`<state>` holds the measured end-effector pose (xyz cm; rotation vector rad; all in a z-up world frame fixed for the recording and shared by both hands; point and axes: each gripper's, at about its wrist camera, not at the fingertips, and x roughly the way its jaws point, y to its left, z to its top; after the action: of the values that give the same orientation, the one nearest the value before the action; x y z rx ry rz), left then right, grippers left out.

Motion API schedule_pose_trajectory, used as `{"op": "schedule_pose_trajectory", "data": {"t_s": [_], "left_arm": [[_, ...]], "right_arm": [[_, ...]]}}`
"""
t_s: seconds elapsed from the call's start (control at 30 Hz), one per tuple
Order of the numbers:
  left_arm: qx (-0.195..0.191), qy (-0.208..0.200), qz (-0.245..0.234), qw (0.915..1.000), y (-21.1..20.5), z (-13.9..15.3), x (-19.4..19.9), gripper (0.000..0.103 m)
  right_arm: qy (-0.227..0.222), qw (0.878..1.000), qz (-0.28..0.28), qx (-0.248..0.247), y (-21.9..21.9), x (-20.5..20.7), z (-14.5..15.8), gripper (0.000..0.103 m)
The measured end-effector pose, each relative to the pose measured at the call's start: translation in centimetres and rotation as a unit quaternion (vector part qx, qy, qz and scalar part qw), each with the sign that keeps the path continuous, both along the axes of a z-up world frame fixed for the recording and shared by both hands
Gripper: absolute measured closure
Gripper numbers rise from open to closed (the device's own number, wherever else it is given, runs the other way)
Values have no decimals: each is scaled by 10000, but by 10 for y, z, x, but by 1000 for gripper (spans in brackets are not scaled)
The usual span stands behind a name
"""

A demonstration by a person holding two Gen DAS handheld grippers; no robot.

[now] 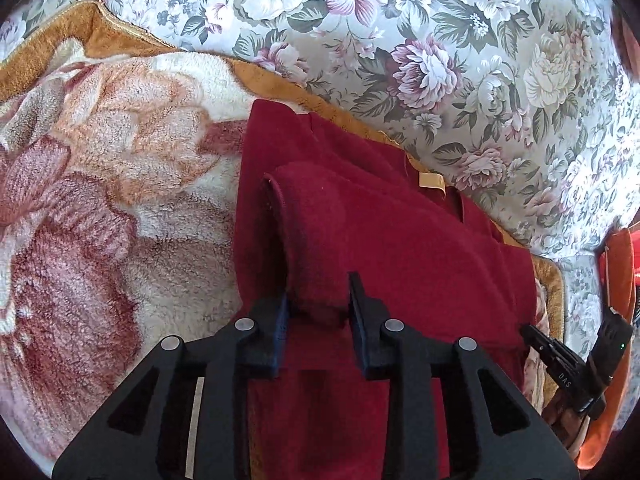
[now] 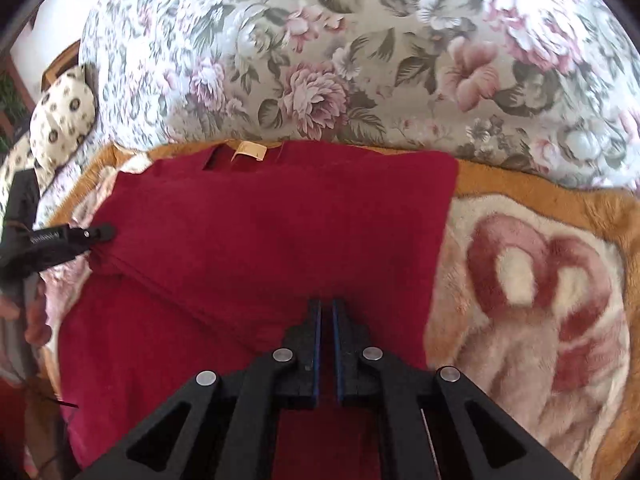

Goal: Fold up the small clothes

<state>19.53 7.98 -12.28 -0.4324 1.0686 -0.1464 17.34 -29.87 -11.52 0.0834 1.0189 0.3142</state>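
A dark red fleece garment [image 1: 400,248] lies on a plush floral blanket [image 1: 100,200], a tan label [image 1: 430,182] at its neck. One flap is folded over the body, its rounded edge showing in the left wrist view. My left gripper [image 1: 320,300] has its jaws apart around a raised fold of the red fabric. In the right wrist view the garment [image 2: 260,240] lies spread with the label [image 2: 250,151] at the far edge. My right gripper [image 2: 327,310] is shut on the garment's near edge. Each gripper shows at the other view's side, the right one [image 1: 536,334] and the left one [image 2: 100,232].
A floral bedsheet [image 1: 440,40] covers the bed beyond the blanket's orange border [image 2: 560,196]. A spotted pillow [image 2: 60,120] lies at the far left in the right wrist view. An orange cloth [image 1: 616,280] hangs at the right edge of the left wrist view.
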Motion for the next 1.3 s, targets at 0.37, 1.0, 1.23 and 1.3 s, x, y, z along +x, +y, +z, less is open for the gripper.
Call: {"op": "schedule_pose_trajectory", "data": {"t_s": [0.37, 1.0, 1.23, 1.3], "left_arm": [[44, 204, -29, 9998, 0, -9, -39, 31], [-302, 525, -556, 9966, -5, -13, -206, 31], [-371, 603, -644, 9954, -3, -6, -217, 31], [-417, 622, -616, 9953, 1, -4, -224, 31]], "right_arm": [[76, 9997, -228, 25, -3, -23, -3, 98], [584, 9929, 135, 1028, -18, -204, -28, 76], [361, 9966, 360, 649, -20, -230, -12, 87], [412, 9973, 362, 496, -25, -249, -12, 71]]}}
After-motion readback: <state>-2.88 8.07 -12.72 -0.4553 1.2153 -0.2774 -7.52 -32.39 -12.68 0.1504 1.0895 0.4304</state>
